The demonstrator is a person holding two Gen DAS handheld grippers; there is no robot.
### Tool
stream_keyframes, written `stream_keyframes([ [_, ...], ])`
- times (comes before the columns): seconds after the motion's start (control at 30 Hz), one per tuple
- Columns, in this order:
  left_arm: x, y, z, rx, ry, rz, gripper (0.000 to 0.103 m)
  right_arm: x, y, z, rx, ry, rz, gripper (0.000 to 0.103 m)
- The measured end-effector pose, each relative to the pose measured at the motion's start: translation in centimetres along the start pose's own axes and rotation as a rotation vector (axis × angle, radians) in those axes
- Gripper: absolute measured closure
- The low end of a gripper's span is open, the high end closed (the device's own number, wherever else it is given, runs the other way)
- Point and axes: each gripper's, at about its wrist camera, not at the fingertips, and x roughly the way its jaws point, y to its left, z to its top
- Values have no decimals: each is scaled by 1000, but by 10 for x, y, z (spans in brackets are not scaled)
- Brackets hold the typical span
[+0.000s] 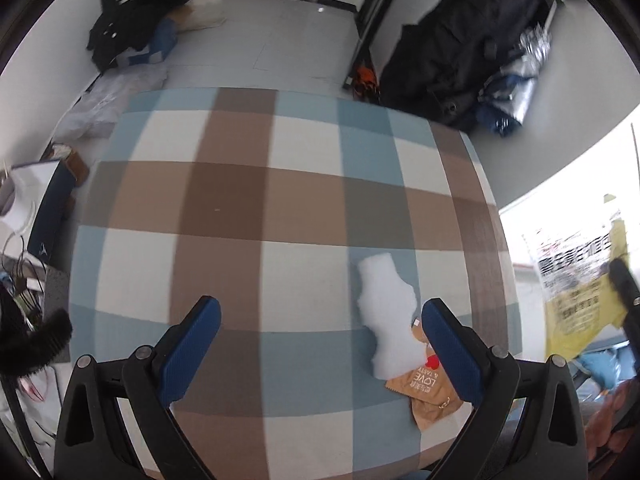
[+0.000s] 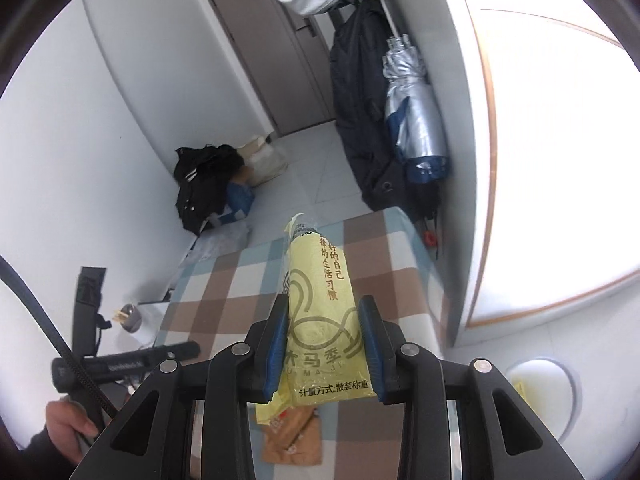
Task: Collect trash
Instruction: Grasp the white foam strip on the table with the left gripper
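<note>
The right tongs (image 2: 323,344) grip a yellow printed bag (image 2: 320,312) above the checked bench (image 2: 224,292). The left tongs (image 1: 320,344) stand wide and empty over the bench, where a white foam scrap (image 1: 386,312) lies touching brown wrappers (image 1: 426,394) beside the right-hand pad.

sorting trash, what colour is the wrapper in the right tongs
Yellow wrapper, clearest in the right wrist view.

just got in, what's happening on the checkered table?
Trash pickup. The right gripper is clamped on a yellow printed wrapper, held above the checkered table. The left gripper is open, over a white foam scrap and a brown wrapper, both lying on the table.
</note>
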Motion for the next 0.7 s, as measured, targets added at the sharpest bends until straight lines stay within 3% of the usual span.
stream_keyframes([
  [0.33,30,-27,-7,75,34,76,4,-14,-24,-2,27,-10,-18,70],
  [0.53,37,-33,-8,128,8,144,10,-15,-29,-3,32,-4,-14,70],
  [0.7,39,-27,-6,91,41,94,20,-14,-35,-3,67,4,3,70],
])
